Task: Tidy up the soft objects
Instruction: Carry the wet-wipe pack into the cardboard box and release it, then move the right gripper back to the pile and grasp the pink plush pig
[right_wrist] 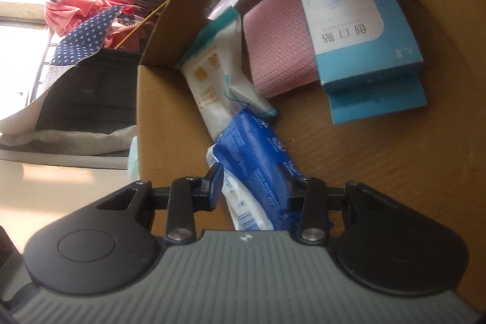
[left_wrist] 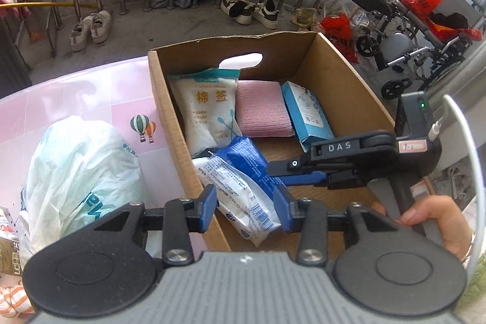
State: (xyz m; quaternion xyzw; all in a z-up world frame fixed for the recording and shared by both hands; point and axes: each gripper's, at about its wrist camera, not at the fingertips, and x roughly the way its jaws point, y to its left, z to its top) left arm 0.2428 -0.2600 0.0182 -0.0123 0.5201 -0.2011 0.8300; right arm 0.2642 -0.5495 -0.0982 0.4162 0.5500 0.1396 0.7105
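The right gripper (right_wrist: pixel 252 187) is clamped on a blue-and-white soft plastic packet (left_wrist: pixel 243 187) inside the brown cardboard box (left_wrist: pixel 340 75), against its near wall. The left gripper (left_wrist: pixel 246 207) hovers above, jaws partly open and holding nothing. I'd lay the packet flat beside the white cotton-swab pouch (left_wrist: pixel 209 108) before letting go.

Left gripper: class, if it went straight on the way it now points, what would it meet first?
Probably the blue-and-white packet, which lies in the cardboard box directly between and ahead of the left gripper; depth is uncertain.
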